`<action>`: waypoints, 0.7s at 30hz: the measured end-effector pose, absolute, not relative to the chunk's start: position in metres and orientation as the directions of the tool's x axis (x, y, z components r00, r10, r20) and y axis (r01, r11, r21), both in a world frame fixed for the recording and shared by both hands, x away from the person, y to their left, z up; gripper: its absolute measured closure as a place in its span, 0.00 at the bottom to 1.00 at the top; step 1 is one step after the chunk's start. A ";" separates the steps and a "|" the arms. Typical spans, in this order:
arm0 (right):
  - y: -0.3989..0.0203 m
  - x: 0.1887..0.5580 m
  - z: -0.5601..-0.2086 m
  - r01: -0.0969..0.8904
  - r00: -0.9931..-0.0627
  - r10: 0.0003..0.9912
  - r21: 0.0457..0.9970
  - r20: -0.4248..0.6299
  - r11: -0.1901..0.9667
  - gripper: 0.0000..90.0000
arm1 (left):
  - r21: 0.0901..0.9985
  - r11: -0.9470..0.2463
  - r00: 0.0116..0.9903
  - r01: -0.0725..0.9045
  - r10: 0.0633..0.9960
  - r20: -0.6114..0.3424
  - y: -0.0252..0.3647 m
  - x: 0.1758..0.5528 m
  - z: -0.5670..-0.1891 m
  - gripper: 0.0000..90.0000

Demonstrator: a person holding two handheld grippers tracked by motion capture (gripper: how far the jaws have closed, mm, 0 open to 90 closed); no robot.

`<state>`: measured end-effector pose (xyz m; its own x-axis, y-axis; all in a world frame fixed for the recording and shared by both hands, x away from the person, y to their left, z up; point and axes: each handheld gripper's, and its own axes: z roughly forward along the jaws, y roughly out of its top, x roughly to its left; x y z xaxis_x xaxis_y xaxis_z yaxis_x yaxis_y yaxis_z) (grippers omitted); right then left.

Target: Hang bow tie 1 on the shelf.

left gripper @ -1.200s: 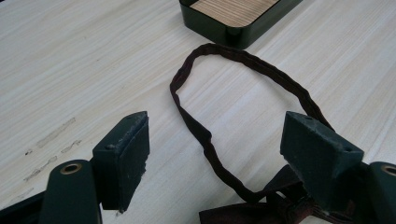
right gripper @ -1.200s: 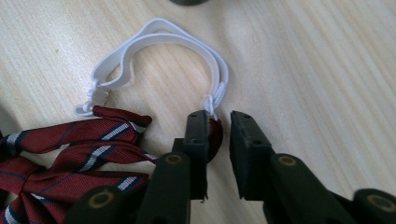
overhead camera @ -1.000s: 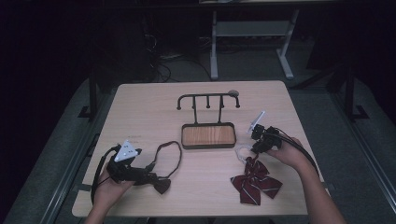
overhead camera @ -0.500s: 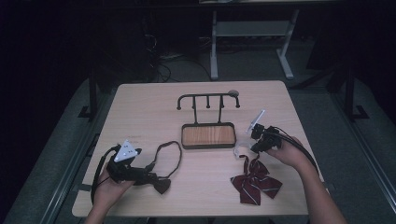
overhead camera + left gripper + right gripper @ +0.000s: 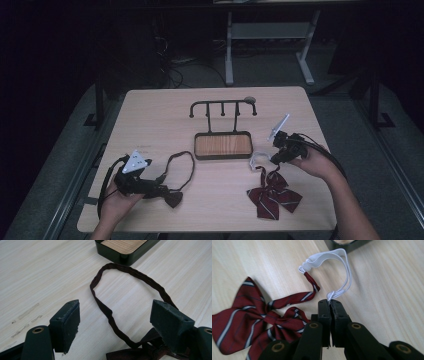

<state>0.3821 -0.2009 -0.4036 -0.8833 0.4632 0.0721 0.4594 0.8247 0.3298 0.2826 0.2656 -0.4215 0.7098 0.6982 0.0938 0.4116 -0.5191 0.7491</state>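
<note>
Claws sit low over the pale wooden table, one in each hand. The right claw has its jaws pressed together on the end of a white elastic strap, which loops up and away from the jaw tips to a dark red striped fabric bow tie lying flat to the claw's left. In the high view the right claw is just above the bow tie. The left claw is wide open and holds nothing; a dark brown fabric loop lies on the table between and beyond its jaws, its dark bow close to the right jaw. Beyond the loop stands a black metal tray with a wood-grain floor, with a hook rail behind it.
</note>
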 end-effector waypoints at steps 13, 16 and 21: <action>-0.213 0.373 -0.386 0.452 -0.888 0.444 0.396 0.116 0.800 0.97 | 0.738 -0.534 0.720 0.413 0.687 0.093 0.263 0.283 -0.423 0.27; -0.215 0.372 -0.379 0.441 -0.894 0.434 0.406 0.115 0.800 0.97 | 0.735 -0.538 0.722 0.413 0.686 0.096 0.263 0.283 -0.423 0.27; -0.215 0.366 -0.366 0.424 -0.901 0.423 0.418 0.099 0.804 0.97 | 0.737 -0.533 0.719 0.417 0.689 0.092 0.262 0.283 -0.424 0.27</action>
<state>0.3660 -0.2151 -0.3663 -0.9006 0.4232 0.0992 0.4237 0.8038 0.4176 0.2831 0.2624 -0.4237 0.7186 0.6893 0.0921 0.4167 -0.5328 0.7365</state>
